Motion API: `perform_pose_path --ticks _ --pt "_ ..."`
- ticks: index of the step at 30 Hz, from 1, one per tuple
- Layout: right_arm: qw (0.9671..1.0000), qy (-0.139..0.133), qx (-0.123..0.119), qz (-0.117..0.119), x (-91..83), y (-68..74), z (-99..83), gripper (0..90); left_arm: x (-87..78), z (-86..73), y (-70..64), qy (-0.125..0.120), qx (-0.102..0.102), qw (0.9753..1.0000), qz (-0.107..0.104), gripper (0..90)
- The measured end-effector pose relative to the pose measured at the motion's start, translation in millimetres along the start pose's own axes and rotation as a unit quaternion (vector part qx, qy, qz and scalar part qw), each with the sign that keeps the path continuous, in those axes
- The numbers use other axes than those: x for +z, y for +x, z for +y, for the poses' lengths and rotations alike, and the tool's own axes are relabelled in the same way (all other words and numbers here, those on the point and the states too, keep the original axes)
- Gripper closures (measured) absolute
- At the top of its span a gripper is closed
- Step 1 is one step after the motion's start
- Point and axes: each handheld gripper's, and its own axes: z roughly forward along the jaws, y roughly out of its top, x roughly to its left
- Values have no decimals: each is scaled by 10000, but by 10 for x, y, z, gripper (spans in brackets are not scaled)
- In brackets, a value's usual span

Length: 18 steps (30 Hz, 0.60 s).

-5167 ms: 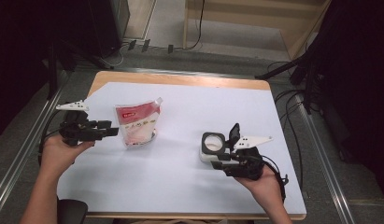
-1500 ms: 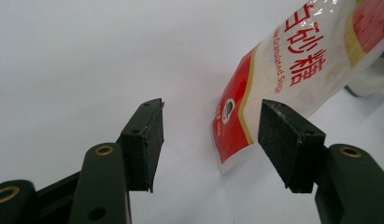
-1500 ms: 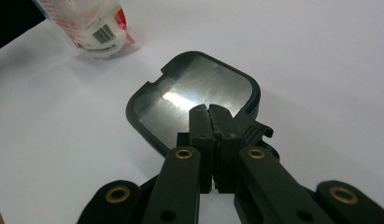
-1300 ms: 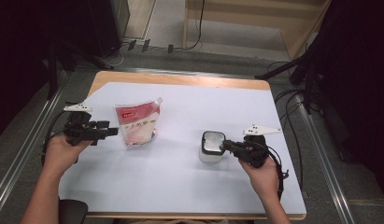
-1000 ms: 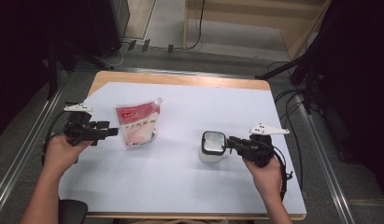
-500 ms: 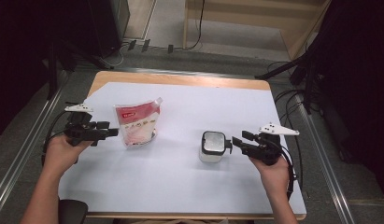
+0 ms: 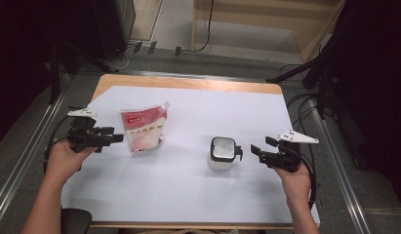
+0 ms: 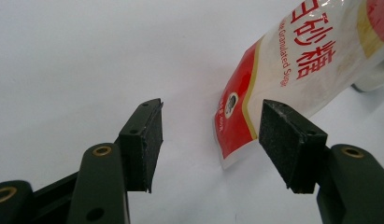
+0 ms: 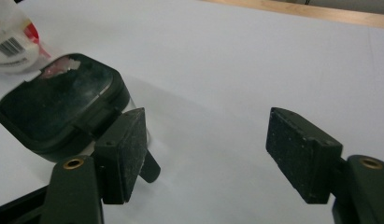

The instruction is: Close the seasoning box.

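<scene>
The table carries a white sheet; the sugar bag lies toward its left edge and has not been moved. The jar, lid closed and contents hidden, stands right of centre. The right gripper has been drawn back from it toward the right edge, jaws spread and empty, so the jar seems released. The left gripper is held open beside the bag's corner
</scene>
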Motion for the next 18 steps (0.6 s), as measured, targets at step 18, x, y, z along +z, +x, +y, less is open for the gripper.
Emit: perform_pose_path --ticks 18 --pt "9997 77 160 -154 78 -168 -106 262 52 -28 30 162 -133 9998 4 370"
